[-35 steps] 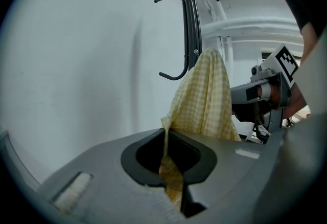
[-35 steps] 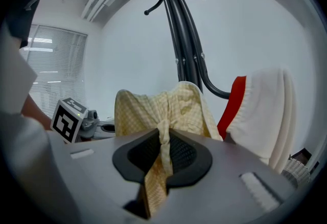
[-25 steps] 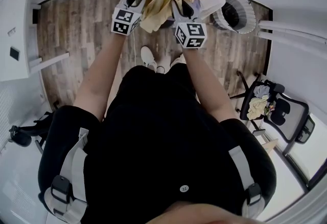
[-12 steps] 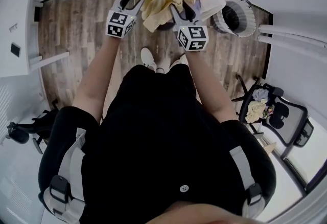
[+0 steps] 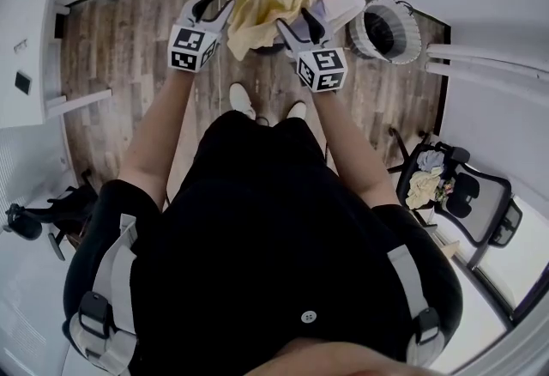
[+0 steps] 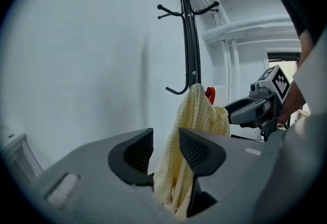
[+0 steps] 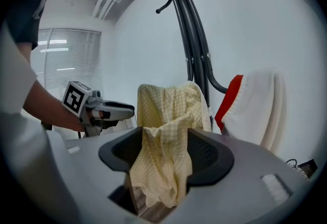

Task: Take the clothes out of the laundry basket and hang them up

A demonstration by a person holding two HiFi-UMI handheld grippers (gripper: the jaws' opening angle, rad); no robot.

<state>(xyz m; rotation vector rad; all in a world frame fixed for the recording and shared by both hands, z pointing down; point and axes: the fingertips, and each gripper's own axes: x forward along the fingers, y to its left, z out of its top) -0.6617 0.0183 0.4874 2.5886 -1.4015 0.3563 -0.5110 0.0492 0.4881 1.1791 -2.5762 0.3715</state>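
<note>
Step in hand: releasing the yellow checked cloth, which seems already hung on the coat stand.
Left gripper: jaws have just been opening and stand moderately apart, pressing on nothing. The cloth shows through the gap, but I cannot tell whether it is between them or just beyond.
Right gripper: jaws have just been opening and are wide apart. The cloth's folds droop between them, unpinched.
Cloth's place: draped against the stand's pole below its upper hooks, beside a red-and-white garment.
Next move: draw both grippers back without snagging the folds, then go to the laundry basket at the floor's far right edge.
Hidden: the hook under the cloth; the basket's dark inside.
</note>
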